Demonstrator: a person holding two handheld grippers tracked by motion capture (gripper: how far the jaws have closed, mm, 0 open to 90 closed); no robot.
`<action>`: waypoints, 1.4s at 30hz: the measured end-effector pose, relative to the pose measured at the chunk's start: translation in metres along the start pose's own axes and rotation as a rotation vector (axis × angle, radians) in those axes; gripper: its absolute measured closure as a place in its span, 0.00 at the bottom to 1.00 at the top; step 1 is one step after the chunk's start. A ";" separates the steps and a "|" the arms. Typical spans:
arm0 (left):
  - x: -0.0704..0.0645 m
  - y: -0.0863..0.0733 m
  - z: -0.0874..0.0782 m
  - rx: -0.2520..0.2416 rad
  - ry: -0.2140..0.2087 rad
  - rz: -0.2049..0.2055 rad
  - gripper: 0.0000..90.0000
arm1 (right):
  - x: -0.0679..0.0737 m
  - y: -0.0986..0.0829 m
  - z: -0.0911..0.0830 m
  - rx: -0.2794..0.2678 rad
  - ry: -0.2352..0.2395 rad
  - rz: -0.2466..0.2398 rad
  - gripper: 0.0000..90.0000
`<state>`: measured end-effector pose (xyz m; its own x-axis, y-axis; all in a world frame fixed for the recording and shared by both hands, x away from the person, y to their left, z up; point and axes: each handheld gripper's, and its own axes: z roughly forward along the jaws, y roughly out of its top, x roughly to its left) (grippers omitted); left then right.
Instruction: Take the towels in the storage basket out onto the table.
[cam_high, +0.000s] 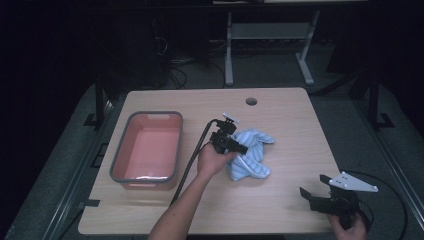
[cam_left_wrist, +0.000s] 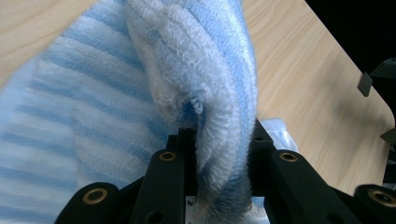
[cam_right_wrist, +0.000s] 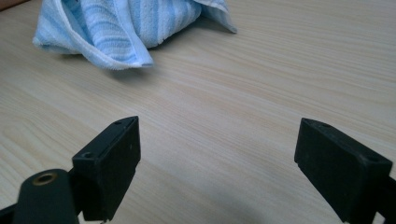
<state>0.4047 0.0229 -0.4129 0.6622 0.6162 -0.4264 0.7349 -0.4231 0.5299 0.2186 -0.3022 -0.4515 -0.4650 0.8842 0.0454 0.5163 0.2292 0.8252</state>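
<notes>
Towel first: the crumpled blue-and-white striped terry cloth (cam_high: 251, 154) lies mid-counter (cam_high: 280, 210), a fold pinched between the left hand-held gripper's (cam_left_wrist: 219, 154) jaws. The right hand-held gripper (cam_right_wrist: 217, 163) sits well apart at the near corner — wide open, empty — cloth ahead-left of it. A red plastic basin (cam_high: 147, 150) stands to the cloth's left.

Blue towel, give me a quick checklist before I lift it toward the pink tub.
1. Left tool shut on the blue striped towel: ok, a thick fold sits between its jaws.
2. Right tool free: ok, open above bare table.
3. Right tool apart from the towel: ok, it sits at the near right corner.
4. Pink tub ready to receive: ok, looks empty.
5. Path from towel to tub: ok, bare wood between them.
6. Grip deep enough to hold the whole towel: cannot tell.
</notes>
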 end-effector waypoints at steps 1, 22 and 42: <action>0.000 -0.001 0.001 -0.004 0.000 -0.004 0.82 | 0.000 0.000 0.000 0.002 -0.002 0.000 0.15; -0.004 -0.008 0.014 -0.001 0.019 0.007 0.65 | 0.003 0.002 0.005 0.014 0.004 -0.027 0.15; -0.011 -0.016 0.000 -0.031 0.040 0.033 0.46 | 0.009 0.002 0.006 0.031 0.002 -0.031 0.15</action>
<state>0.3857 0.0235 -0.4167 0.6794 0.6283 -0.3790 0.7074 -0.4235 0.5658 0.2201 -0.2913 -0.4526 -0.4823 0.8757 0.0210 0.5236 0.2690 0.8084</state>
